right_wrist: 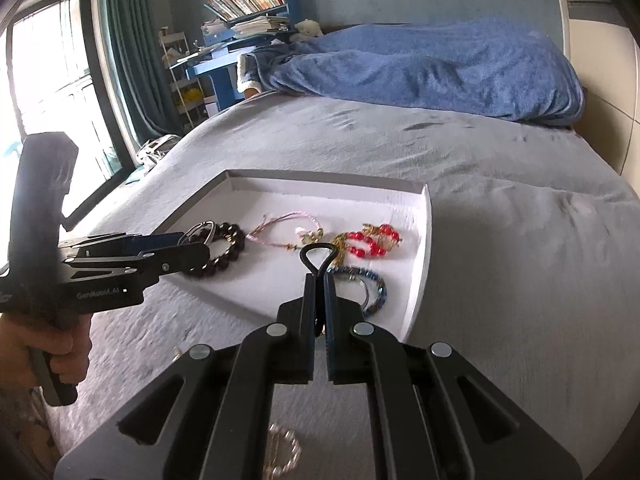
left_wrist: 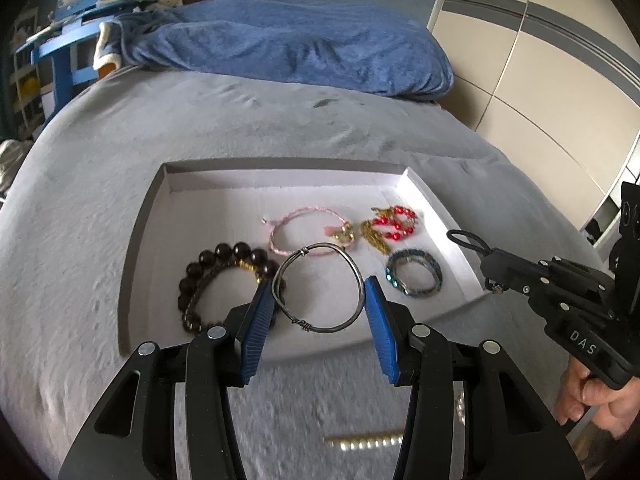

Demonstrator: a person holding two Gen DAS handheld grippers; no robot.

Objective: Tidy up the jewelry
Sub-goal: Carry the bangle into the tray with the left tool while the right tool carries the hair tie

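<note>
A shallow white tray (left_wrist: 148, 216) lies on the grey bed. In it are a dark bead bracelet (left_wrist: 208, 276), a pink cord bracelet (left_wrist: 296, 224), a red bead piece with gold chain (left_wrist: 394, 224), a blue-green bracelet (left_wrist: 416, 276) and a grey wire bangle (left_wrist: 320, 288). My left gripper (left_wrist: 318, 300) is open, its blue fingers on either side of the wire bangle. My right gripper (right_wrist: 319, 280) is shut on a black elastic loop (right_wrist: 318, 258) and holds it above the tray's (right_wrist: 420, 280) near right part.
A pearl bracelet (right_wrist: 282, 452) lies on the bed below the right gripper; it also shows in the left wrist view (left_wrist: 364, 442). A blue blanket (left_wrist: 304, 48) is piled at the bed's far end. A cream wardrobe (left_wrist: 540, 60) stands to the right.
</note>
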